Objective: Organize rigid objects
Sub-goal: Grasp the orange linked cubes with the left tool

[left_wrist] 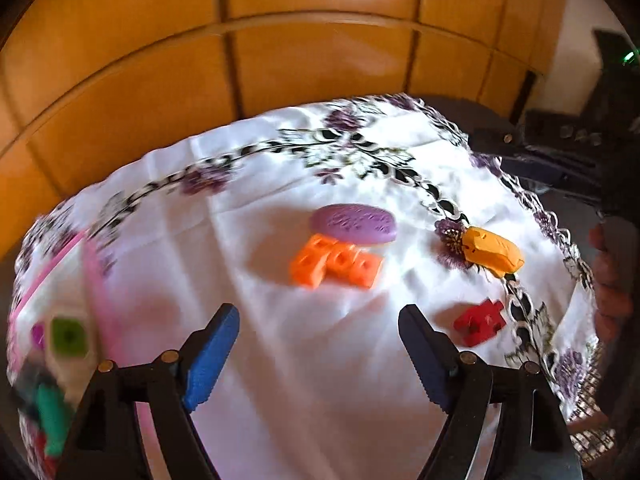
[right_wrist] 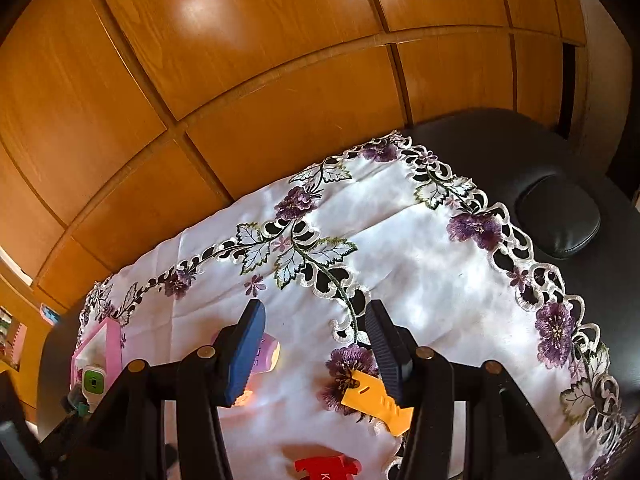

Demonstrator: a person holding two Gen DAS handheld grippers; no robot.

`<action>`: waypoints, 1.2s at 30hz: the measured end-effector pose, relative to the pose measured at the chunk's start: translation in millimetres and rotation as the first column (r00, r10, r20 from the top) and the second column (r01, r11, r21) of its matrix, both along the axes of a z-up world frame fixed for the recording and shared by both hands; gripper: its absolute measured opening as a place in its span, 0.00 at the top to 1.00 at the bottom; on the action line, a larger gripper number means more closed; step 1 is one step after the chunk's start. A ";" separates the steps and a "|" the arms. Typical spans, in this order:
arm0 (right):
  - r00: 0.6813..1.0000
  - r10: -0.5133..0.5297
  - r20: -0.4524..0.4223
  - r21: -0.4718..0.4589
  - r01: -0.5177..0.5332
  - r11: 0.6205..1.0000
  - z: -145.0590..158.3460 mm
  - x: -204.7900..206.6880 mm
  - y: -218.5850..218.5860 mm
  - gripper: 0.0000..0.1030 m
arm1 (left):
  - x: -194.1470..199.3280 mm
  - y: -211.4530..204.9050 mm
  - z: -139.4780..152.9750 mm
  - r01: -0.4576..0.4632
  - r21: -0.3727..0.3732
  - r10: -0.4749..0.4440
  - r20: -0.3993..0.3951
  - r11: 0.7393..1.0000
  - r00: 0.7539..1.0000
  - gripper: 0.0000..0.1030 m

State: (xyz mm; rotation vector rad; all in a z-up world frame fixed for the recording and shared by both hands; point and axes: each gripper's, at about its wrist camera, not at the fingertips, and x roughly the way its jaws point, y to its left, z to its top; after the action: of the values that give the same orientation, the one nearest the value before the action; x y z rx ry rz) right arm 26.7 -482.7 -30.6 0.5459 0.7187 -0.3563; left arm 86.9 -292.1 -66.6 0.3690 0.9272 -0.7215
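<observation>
**Four loose pieces ahead of the open left hand-held gripper**

Four rigid pieces lie on the cloth-covered tabletop [left_wrist: 280, 360]. The orange block cluster [left_wrist: 334, 266] lies directly ahead of the left hand-held gripper [left_wrist: 320, 352], on its centre line, long axis running across the gap between the jaws. The purple oval [left_wrist: 354, 224] sits just beyond the cluster, touching or overlapping its far edge. The yellow piece [left_wrist: 492, 254] lies ahead and to the right; the red piece [left_wrist: 478, 322] lies just right of the right jaw.

Left jaws stand wide, nothing between them. The right hand-held gripper [right_wrist: 316, 354] stands at a narrower gap, also empty; the yellow piece [right_wrist: 378, 402] lies just beside its right jaw, so the right hand is judged nearer to it. The left is judged nearer to the orange cluster.

Visibility limits:
- The pink tray [left_wrist: 94, 276] at far left is motion-blurred; its contents cannot be identified.
- The red piece [right_wrist: 328, 468] is cut off in the right wrist view.
- The right gripper's left jaw hides most of the oval.
</observation>
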 end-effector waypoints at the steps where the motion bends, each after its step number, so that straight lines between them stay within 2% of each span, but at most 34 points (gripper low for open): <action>1: 1.000 -0.003 0.001 0.004 0.003 1.000 -0.2 -0.2 -1.1 0.49 | 4.4 -7.6 -4.9 0.016 0.010 -0.016 -0.008 1.000 1.000 0.20; 4: 1.000 -0.005 -0.004 0.033 0.006 0.999 -3.2 0.3 -5.1 0.49 | 15.8 -26.4 -15.1 0.048 0.029 -0.048 -0.021 0.998 0.999 0.20; 6: 1.000 -0.004 -0.008 0.046 0.005 0.999 -5.0 1.1 -6.7 0.49 | 21.7 -36.0 -22.6 0.075 0.054 -0.073 -0.038 0.996 0.997 0.14; 11: 1.000 0.001 -0.010 0.060 0.000 0.998 -6.8 2.0 -7.4 0.49 | 35.0 -49.8 -39.9 0.088 0.095 -0.084 -0.045 0.992 0.995 0.15; 13: 1.000 0.002 -0.012 0.064 -0.001 0.998 -7.4 2.5 -7.8 0.49 | 39.8 -50.9 -44.6 0.083 0.085 -0.078 -0.061 0.993 0.995 0.22; 14: 1.000 0.003 -0.014 0.065 -0.002 0.998 -8.0 2.8 -7.8 0.49 | 41.6 -51.7 -47.2 0.083 0.084 -0.077 -0.073 0.993 0.994 0.36; 16: 1.000 0.001 -0.018 0.062 0.000 0.998 -8.3 2.9 -8.0 0.49 | 39.4 -50.1 -46.8 0.091 0.074 -0.087 -0.056 0.993 0.995 0.40; 19: 1.000 -0.007 -0.017 0.064 0.008 0.998 -8.4 1.8 -9.5 0.49 | 31.6 -37.0 -40.4 0.066 0.030 -0.064 -0.063 0.997 0.996 0.41; 23: 1.000 -0.020 -0.018 0.080 0.022 0.997 -9.8 0.2 -13.5 0.49 | 0.6 -8.1 -30.7 0.020 -0.011 -0.020 -0.041 1.000 0.999 0.41; 29: 0.999 -0.018 -0.033 0.084 0.020 0.996 -12.6 1.7 -13.0 0.49 | -53.6 26.5 -41.9 -0.033 0.009 0.033 0.023 0.999 0.999 0.41; 30: 0.999 -0.018 -0.035 0.083 0.021 0.996 -12.9 1.8 -12.8 0.49 | -58.1 28.6 -47.8 -0.035 0.021 0.035 0.018 0.999 0.999 0.41; 36: 0.999 0.006 -0.031 0.103 -0.003 0.995 -15.0 2.5 -11.6 0.49 | -61.7 31.7 -52.9 -0.062 -0.018 0.063 0.045 0.998 0.997 0.41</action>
State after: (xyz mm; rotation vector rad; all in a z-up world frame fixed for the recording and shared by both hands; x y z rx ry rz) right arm 29.2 -494.3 -45.6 0.6367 0.7715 -0.3254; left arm 25.2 -260.4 -119.5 0.3390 0.8857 -0.6612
